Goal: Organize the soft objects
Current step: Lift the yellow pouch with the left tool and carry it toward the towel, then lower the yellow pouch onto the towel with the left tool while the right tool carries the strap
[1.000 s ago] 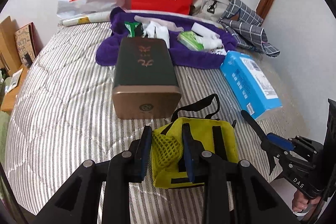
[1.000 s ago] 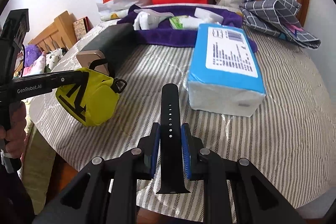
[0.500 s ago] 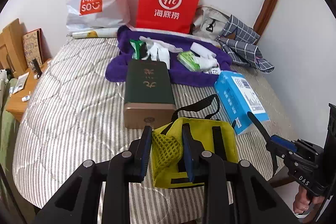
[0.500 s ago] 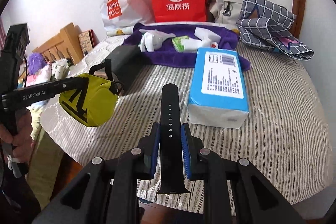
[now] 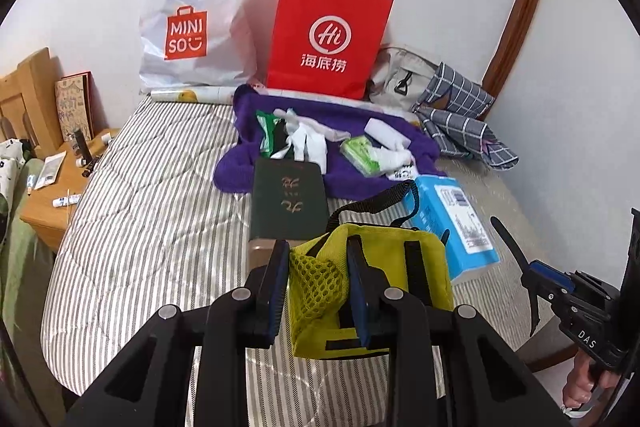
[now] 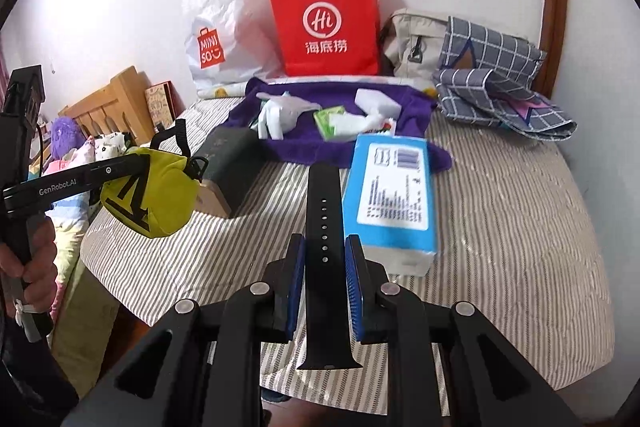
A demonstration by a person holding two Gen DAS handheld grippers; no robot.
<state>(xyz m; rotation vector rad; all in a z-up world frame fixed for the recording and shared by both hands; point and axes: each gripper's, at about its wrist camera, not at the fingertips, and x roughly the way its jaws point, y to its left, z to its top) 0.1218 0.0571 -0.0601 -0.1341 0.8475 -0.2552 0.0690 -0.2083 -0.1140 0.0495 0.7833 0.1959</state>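
Note:
My left gripper (image 5: 318, 281) is shut on the mesh pocket of a yellow-green pouch (image 5: 396, 267) with black straps, held in the air above the bed's near edge; the pouch also shows in the right wrist view (image 6: 150, 197). My right gripper (image 6: 325, 267) is shut on a black watch strap (image 6: 324, 227) that points forward over the striped bed (image 6: 520, 227). The strap and right gripper show at the right of the left wrist view (image 5: 520, 259).
On the bed lie a dark green box (image 5: 288, 203), a blue tissue pack (image 6: 390, 195), and a purple towel (image 6: 348, 143) with white and green soft items. Red (image 5: 328, 39) and white bags (image 5: 196, 39) and grey checked cloth (image 6: 492, 87) stand at the back. A wooden nightstand (image 5: 56, 203) is left.
Both grippers have drawn back and risen away from the bed, each keeping its hold. More of the bed, the bags and the nightstand show now.

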